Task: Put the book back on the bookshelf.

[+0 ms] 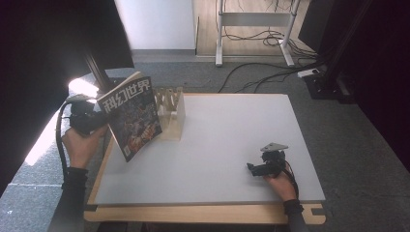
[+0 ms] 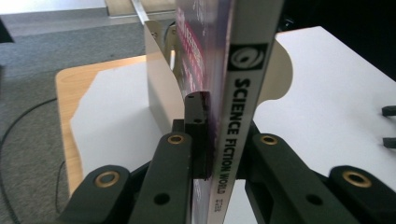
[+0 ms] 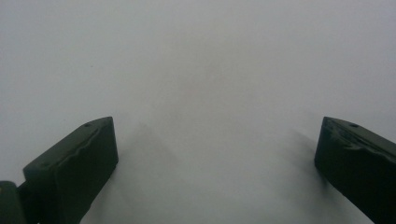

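Left black two-jaw gripper (image 2: 212, 135) pinching spine edge of glossy science-fiction magazine (image 1: 131, 116), held upright just beside slotted wooden rack (image 1: 171, 112). Right gripper (image 1: 258, 167) spread wide, resting on white tabletop (image 1: 232, 140). Risk: floppy pages sagging, catching rack divider, tipping rack.

The magazine (image 1: 131, 116) stands tilted at the table's (image 1: 227, 145) ten o'clock corner, held in the left tongs (image 1: 99, 121), just left of the wooden rack (image 1: 171, 113). The right tongs (image 1: 252, 167) rest at four o'clock.
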Demonstrator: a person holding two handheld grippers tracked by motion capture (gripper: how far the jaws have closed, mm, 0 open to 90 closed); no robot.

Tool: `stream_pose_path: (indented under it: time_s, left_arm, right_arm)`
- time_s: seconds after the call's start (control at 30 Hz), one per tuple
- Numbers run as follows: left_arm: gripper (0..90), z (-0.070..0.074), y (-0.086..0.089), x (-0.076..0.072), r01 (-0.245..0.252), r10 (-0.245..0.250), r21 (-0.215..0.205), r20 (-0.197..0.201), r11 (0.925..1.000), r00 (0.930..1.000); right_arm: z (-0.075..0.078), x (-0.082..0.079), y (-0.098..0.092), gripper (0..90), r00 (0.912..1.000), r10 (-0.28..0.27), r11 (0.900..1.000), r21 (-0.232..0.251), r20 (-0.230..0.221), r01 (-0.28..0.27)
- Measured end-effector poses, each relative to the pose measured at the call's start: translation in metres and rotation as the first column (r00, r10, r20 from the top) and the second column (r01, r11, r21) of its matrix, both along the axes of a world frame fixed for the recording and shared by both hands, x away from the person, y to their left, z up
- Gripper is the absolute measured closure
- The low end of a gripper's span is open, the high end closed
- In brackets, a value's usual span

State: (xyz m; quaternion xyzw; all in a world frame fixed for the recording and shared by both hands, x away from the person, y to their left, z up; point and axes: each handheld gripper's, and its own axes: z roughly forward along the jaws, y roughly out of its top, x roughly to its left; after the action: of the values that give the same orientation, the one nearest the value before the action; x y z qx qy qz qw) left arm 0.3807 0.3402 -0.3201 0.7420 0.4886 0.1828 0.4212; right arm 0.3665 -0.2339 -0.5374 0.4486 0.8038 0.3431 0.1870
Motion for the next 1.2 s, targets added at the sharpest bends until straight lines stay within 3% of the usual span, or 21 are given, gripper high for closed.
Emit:
stream_pose_path:
  time_s: [0.23, 0.57, 0.73, 0.8, 0.87, 0.93, 1.03, 1.17, 1.2]
  left_arm:
    - [82.9, 0.001, 0.003, -0.003, -0.021, 0.021, -0.009, -0.003, 0.9997, 0.9998]
    - [82.8, -0.008, -0.022, 0.025, -0.022, 0.022, -0.016, 0.015, 0.9996, 0.9996]
    - [82.8, -0.019, -0.036, 0.041, -0.010, 0.014, -0.058, 0.073, 0.9983, 0.9972]
    - [82.8, -0.028, -0.045, 0.047, -0.007, 0.012, -0.039, 0.130, 0.9992, 0.9914]
    - [82.8, -0.032, -0.047, 0.049, -0.007, 0.012, -0.033, 0.149, 0.9994, 0.9887]
    - [82.6, -0.045, -0.046, 0.049, -0.004, 0.013, -0.052, 0.182, 0.9986, 0.9832]
    - [82.5, -0.052, -0.042, 0.048, -0.004, 0.019, -0.074, 0.194, 0.9972, 0.9809]
    - [80.6, -0.062, -0.036, 0.044, 0.004, 0.005, -0.045, 0.185, 0.9990, 0.9827]
    - [79.6, -0.063, -0.035, 0.043, 0.008, 0.003, -0.054, 0.186, 0.9985, 0.9825]
  right_arm:
    - [0.000, 0.000, 0.000, 0.0, 1.0000, 0.001, 1.000, 0.000, 0.000, -0.001]
    - [0.000, 0.000, 0.000, 0.0, 1.0000, -0.001, 1.000, 0.001, -0.001, 0.001]
    - [0.000, 0.000, 0.000, 0.0, 1.0000, 0.000, 1.000, 0.001, 0.001, 0.000]
    - [0.000, 0.000, 0.000, 0.0, 1.0000, 0.000, 1.000, 0.001, 0.000, 0.000]
    - [0.000, 0.000, 0.000, 0.0, 1.0000, 0.001, 1.000, 0.001, -0.001, -0.001]
    - [0.000, 0.000, 0.000, 0.0, 1.0000, 0.001, 1.000, 0.001, -0.002, -0.001]
    - [0.000, 0.000, 0.000, 0.0, 1.0000, 0.002, 1.000, 0.001, -0.001, -0.002]
    - [0.000, 0.000, 0.000, 0.0, 1.0000, 0.002, 1.000, -0.001, -0.001, -0.002]
    - [0.000, 0.000, 0.000, 0.0, 1.0000, 0.001, 1.000, 0.000, -0.003, -0.001]
